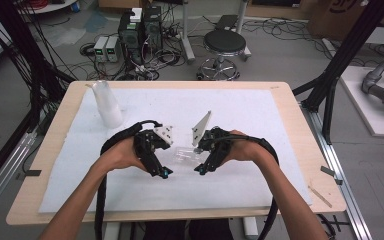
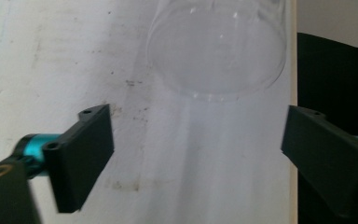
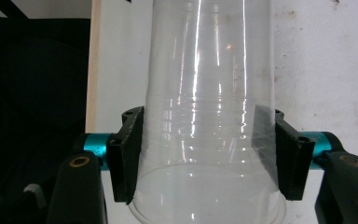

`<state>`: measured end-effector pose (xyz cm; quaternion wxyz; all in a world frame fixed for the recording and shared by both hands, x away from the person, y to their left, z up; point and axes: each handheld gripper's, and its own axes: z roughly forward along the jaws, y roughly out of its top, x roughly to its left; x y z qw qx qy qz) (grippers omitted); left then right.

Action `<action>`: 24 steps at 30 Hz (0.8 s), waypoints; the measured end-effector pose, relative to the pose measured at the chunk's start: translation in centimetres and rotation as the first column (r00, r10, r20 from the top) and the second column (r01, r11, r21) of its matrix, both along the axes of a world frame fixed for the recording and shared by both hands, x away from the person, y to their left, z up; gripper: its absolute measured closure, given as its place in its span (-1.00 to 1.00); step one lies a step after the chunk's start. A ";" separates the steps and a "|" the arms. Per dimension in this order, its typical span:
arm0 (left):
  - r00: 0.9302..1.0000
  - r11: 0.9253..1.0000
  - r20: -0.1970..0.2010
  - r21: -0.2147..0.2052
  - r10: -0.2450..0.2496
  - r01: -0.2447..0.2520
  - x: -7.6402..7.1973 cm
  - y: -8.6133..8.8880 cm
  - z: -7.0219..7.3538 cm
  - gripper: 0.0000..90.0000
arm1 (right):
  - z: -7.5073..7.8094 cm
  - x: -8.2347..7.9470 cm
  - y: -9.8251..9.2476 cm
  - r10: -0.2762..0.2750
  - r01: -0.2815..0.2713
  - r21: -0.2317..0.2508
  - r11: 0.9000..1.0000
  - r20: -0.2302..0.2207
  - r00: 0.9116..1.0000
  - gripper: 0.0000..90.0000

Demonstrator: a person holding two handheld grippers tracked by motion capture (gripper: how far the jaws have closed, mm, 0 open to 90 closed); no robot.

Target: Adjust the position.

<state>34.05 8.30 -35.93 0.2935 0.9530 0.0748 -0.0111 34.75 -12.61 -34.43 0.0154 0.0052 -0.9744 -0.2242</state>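
A clear plastic cup (image 1: 184, 155) hangs just above the white mat (image 1: 260, 115) between my two grippers. My right gripper (image 1: 200, 170) is shut on it. In the right gripper view the black pads (image 3: 129, 149) press both sides of the ribbed cup wall (image 3: 209, 70), and the cup stretches away from the camera. My left gripper (image 1: 165, 173) stands open a little to the left. In the left gripper view a round end of the cup (image 2: 216, 51) floats beyond the wide-apart jaws of this gripper (image 2: 198, 126), with only mat between them.
A stack of upturned clear cups (image 1: 107, 104) stands at the mat's back left. The wooden table edge (image 1: 50, 150) frames the mat. Behind the table are a black stool (image 1: 224, 42) and computer cases (image 1: 140, 30) among cables on the floor.
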 end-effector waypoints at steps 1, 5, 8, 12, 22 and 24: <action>1.000 1.000 -0.004 0.000 0.002 -0.002 0.0 -0.2 0.0 -0.74 | -0.1 0.0 0.0 0.003 -0.003 -0.007 1.000 0.003 1.000 -0.18; 1.000 1.000 -0.013 0.025 -0.010 0.010 0.1 -0.8 0.1 -0.74 | -0.2 0.0 0.1 0.000 0.000 -0.017 1.000 0.002 1.000 -0.18; 1.000 0.999 -0.021 0.027 -0.022 0.023 0.1 -1.1 0.2 -0.68 | -0.3 0.0 0.2 0.004 -0.004 -0.013 1.000 0.011 1.000 -0.18; 0.999 0.999 -0.023 0.034 -0.037 0.038 0.2 -1.4 0.1 -0.59 | -0.2 0.0 0.3 0.006 -0.006 -0.018 1.000 0.012 1.000 -0.18; 0.998 0.998 -0.027 0.025 -0.061 0.062 0.5 -1.8 0.0 -0.33 | -0.4 -0.1 0.6 0.014 -0.014 -0.028 1.000 0.007 1.000 -0.18; 0.998 0.998 -0.024 0.022 -0.060 0.060 0.5 -1.9 0.0 -0.24 | -0.4 -0.1 0.6 0.018 -0.018 -0.027 0.999 0.012 1.000 -0.18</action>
